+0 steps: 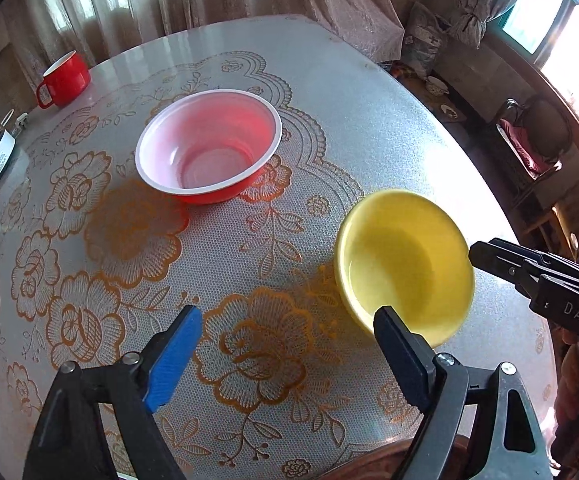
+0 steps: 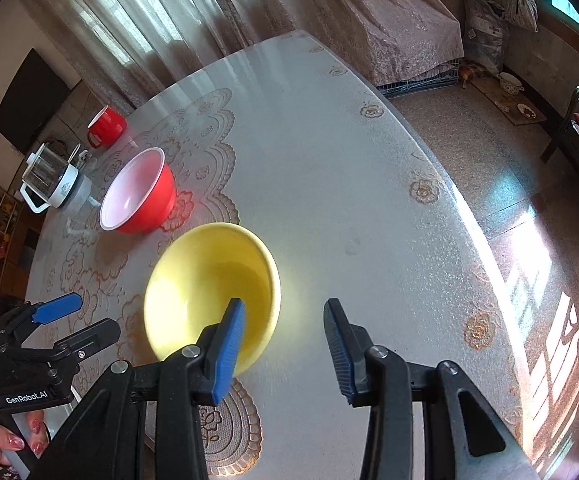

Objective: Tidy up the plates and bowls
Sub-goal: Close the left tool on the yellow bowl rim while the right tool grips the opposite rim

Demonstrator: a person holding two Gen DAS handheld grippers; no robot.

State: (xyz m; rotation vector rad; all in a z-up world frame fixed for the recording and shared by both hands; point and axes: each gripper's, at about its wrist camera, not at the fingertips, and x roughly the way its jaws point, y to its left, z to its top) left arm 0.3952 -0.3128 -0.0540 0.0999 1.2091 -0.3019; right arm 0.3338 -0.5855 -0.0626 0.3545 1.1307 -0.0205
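The yellow bowl [image 2: 213,292] sits upright on the worktop [image 2: 349,184], with the red bowl [image 2: 137,192] well apart at its 10 o'clock in the right wrist view. The right gripper [image 2: 283,344] is nearer: its blue finger [image 2: 229,352] overlaps the bowl's near rim while the other stands outside over bare worktop; fingers half spread, holding nothing. Whether the finger touches the rim cannot be told. The left gripper [image 1: 289,348] hangs wide and empty, the yellow bowl at its 2 o'clock, the red bowl at 11.
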